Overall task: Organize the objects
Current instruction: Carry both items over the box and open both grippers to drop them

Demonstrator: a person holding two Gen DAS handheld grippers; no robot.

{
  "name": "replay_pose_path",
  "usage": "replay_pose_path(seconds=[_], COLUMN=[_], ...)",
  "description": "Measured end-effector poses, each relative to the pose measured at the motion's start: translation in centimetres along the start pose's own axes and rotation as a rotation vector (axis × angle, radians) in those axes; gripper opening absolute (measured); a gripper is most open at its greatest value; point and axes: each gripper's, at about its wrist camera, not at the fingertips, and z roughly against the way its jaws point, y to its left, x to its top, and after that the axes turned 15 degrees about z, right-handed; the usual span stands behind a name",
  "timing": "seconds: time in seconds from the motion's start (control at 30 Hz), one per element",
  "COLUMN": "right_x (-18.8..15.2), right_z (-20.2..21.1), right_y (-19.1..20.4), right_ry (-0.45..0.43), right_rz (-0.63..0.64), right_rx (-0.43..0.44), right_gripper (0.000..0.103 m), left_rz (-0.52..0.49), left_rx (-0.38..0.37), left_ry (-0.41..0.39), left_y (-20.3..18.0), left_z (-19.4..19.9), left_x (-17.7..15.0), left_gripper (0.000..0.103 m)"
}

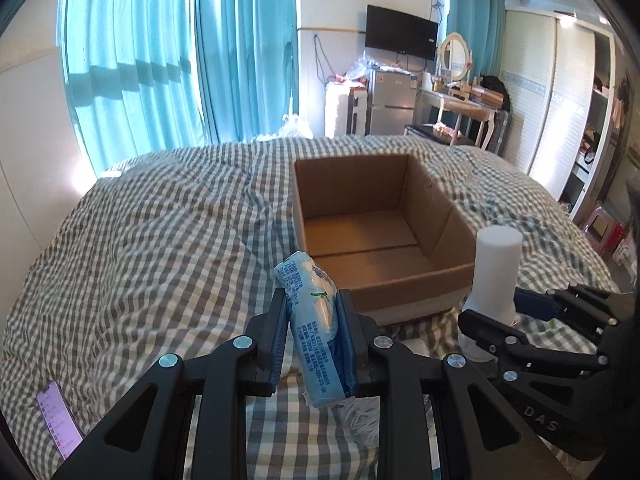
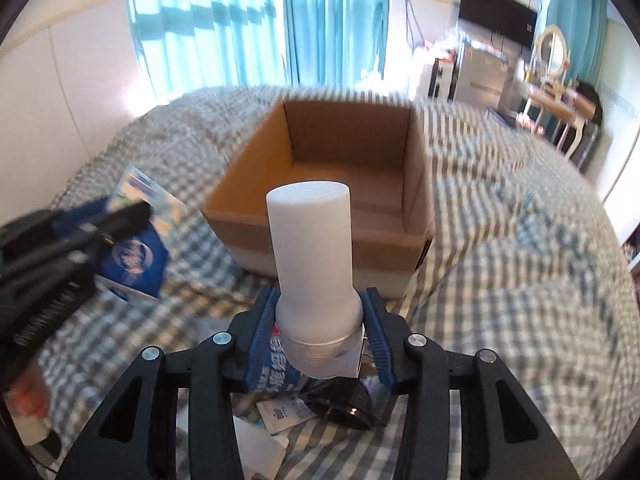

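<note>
An open, empty cardboard box (image 1: pixel 376 216) sits on the checked bed, also in the right wrist view (image 2: pixel 348 152). My left gripper (image 1: pixel 312 300) is shut on a light blue tissue pack (image 1: pixel 314 320), held just short of the box's near left corner. My right gripper (image 2: pixel 320 300) is shut on a white bottle (image 2: pixel 312 256), upright in front of the box's near wall. In the left wrist view the white bottle (image 1: pixel 494 276) and right gripper (image 1: pixel 512 312) show at the right. The left gripper (image 2: pixel 108 216) with its pack (image 2: pixel 136 248) shows blurred at the left of the right wrist view.
The grey-checked quilt (image 1: pixel 160 240) covers the bed. A phone (image 1: pixel 58 424) lies at its near left. Loose packets (image 2: pixel 280 412) and a black object (image 2: pixel 340 400) lie under my right gripper. Teal curtains, a fridge and a dresser stand beyond the bed.
</note>
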Motion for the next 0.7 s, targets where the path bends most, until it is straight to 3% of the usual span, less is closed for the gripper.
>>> replay_pose_path(seconds=[0.13,0.33,0.57,0.7], right_x=[2.5,6.6,10.8,12.5], right_z=[2.9,3.1,-1.8,-6.3], right_y=[-0.5,-2.5,-7.0,-9.1], right_ry=[-0.066,-0.11,-0.068,-0.015], right_rz=[0.023,0.006,-0.046,-0.072], right_rx=[-0.03,-0.03,0.006,0.026], right_gripper=[0.043,0.043,0.043,0.043], left_rz=[-0.006,-0.018,-0.015,-0.052], left_rx=[-0.039,-0.063,-0.099,-0.11], left_ry=[-0.041,-0.073,-0.013,0.031], left_y=[-0.8,-1.7,-2.5,-3.2], left_z=[1.2,0.0,-6.4,-10.8], left_x=[2.5,6.8,10.0,10.1], left_gripper=[0.024,0.024,0.024,0.024])
